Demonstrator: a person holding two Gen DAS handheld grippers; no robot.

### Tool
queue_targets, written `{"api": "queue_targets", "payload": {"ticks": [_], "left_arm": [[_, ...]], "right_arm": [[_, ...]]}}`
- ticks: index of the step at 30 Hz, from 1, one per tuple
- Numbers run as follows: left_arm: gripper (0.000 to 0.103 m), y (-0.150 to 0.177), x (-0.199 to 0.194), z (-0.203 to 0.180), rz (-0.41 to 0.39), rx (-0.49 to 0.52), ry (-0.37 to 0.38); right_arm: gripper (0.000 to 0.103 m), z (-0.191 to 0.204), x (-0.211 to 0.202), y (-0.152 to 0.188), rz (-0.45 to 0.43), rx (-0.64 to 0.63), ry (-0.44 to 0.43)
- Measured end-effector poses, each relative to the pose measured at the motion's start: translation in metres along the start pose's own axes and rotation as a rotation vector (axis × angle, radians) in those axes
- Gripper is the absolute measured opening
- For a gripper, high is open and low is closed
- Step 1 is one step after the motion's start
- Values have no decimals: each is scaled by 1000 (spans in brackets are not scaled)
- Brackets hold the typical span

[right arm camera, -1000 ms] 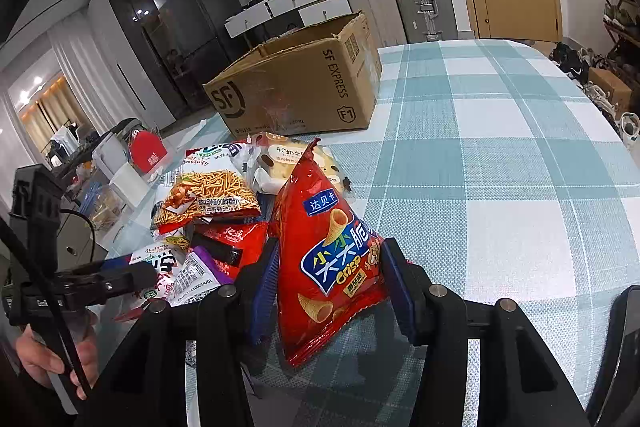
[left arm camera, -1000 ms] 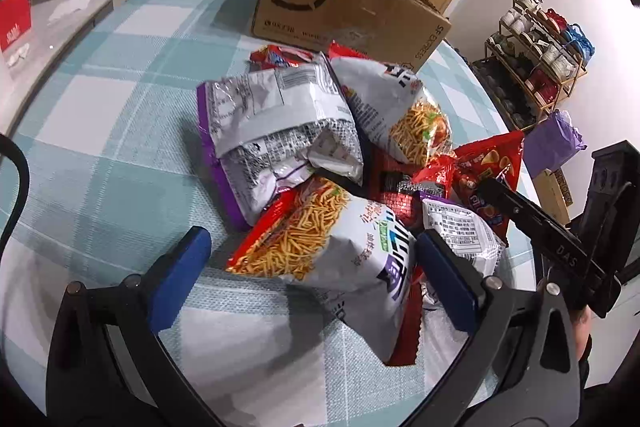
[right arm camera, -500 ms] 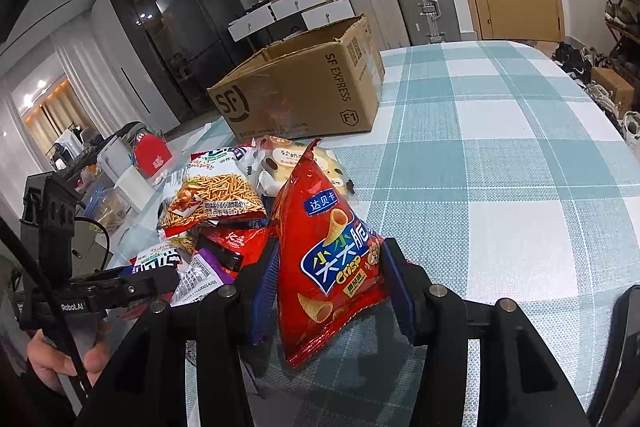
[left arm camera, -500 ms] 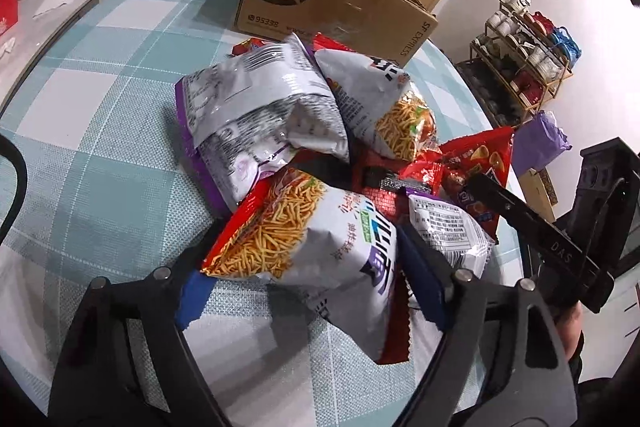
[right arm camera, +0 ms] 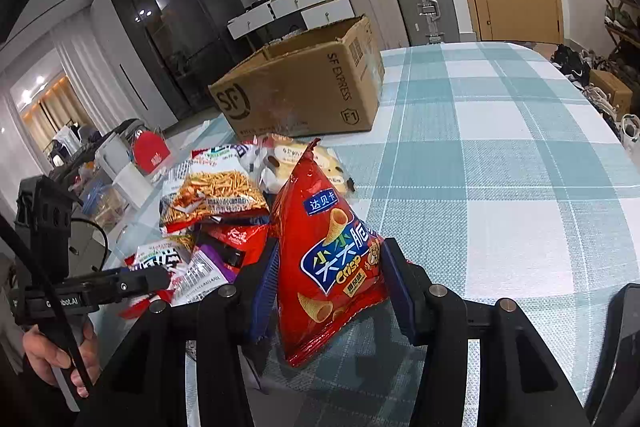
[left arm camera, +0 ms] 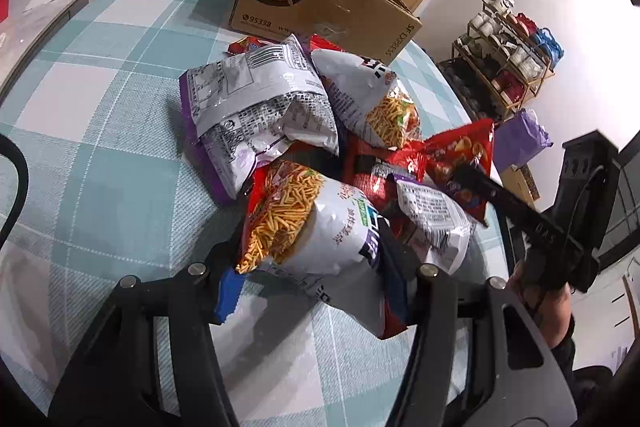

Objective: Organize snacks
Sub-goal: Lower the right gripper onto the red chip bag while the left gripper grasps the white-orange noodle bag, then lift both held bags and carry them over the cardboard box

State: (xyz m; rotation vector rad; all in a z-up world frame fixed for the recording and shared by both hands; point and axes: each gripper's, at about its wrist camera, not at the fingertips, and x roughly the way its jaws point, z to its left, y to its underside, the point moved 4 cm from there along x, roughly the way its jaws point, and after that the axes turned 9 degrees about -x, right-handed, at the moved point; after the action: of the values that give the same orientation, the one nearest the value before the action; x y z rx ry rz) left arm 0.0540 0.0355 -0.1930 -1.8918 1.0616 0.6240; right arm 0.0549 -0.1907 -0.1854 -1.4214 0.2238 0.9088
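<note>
Our left gripper [left arm camera: 310,277] just closed on noodle-stick bag [left arm camera: 316,227]; right gripper [right arm camera: 328,291] clamps red crisp bag [right arm camera: 330,259]. Only right view shows box [right arm camera: 304,91] open.

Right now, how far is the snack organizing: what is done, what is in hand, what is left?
Done: nothing visibly; whether the cardboard box holds anything cannot be seen. In hand: the right gripper clamps the red crisp bag; the left gripper, jaws just closing, has the fries bag between its pads. Left: the remaining bags, including the silver purple-edged bag, piled on the table.
</note>
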Motion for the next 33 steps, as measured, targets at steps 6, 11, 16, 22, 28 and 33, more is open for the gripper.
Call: {"api": "queue_targets", "payload": {"ticks": [6, 11, 16, 22, 28, 33], "left_arm": [[54, 9, -12, 5, -1, 10, 9], [54, 14, -19, 11, -10, 2, 15], [54, 13, -22, 10, -14, 8, 24], [54, 16, -25, 11, -14, 6, 27], [54, 17, -25, 13, -11, 1, 25], [54, 16, -27, 14, -18, -3, 27]], "right_arm": [[33, 2, -9, -7, -21, 1, -6], [27, 7, -5, -5, 5, -9, -6], [24, 10, -7, -5, 4, -20, -3], [36, 15, -2, -7, 37, -85, 53], [53, 17, 13, -10, 66, -133, 67], [51, 15, 27, -8, 108, -135, 31]]}}
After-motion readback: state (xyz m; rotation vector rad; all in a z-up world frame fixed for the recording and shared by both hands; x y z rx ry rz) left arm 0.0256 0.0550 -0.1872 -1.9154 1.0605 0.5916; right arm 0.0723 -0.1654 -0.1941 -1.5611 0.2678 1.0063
